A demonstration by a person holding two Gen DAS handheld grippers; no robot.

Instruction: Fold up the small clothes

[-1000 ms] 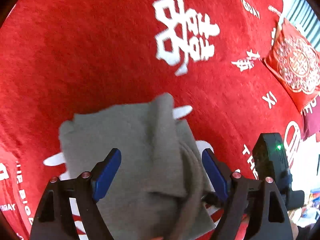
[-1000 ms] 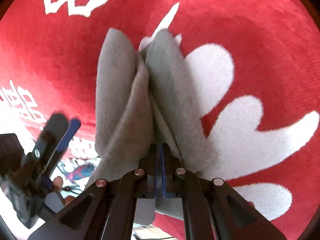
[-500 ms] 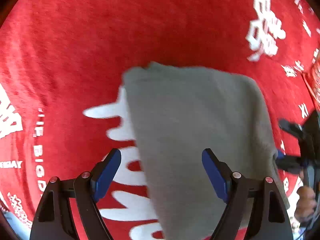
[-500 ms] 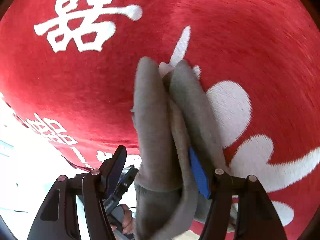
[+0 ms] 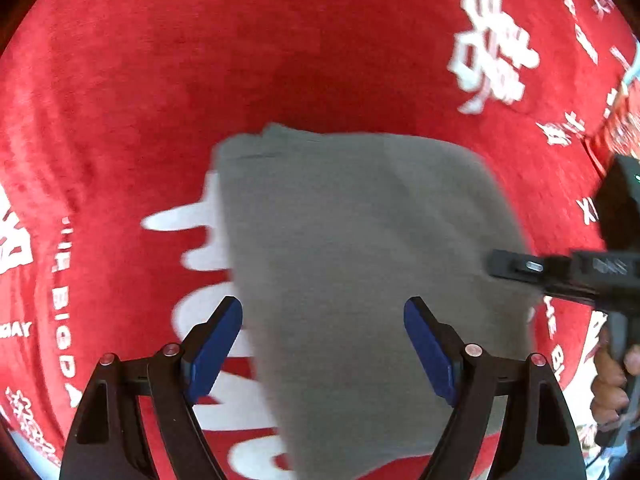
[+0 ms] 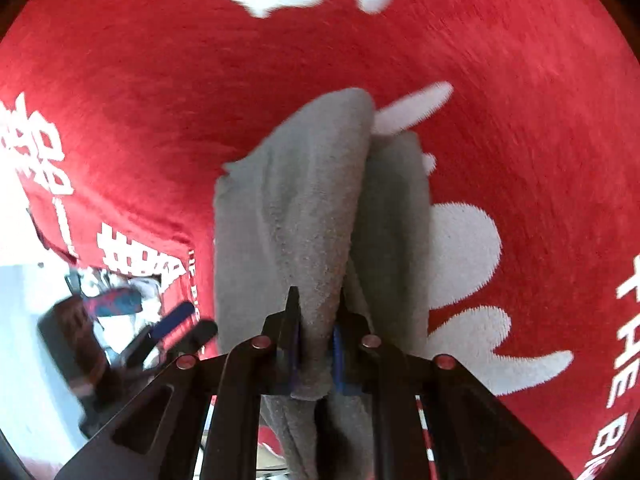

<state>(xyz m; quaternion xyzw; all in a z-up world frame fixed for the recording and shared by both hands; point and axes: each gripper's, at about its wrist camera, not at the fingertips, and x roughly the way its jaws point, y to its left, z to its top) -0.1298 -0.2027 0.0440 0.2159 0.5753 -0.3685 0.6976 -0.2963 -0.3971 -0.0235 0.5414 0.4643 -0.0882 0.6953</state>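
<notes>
Closing its jaws on a bunched fold of a grey garment (image 6: 320,216), the right gripper (image 6: 316,344) presses its blue pads against the fabric. The cloth lies on a red blanket (image 5: 320,40) printed with white characters. The left gripper (image 5: 322,344) hovers above the garment's flat side, its jaws spread wide and holding nothing. A hand (image 5: 612,380) grips the right tool's handle.
</notes>
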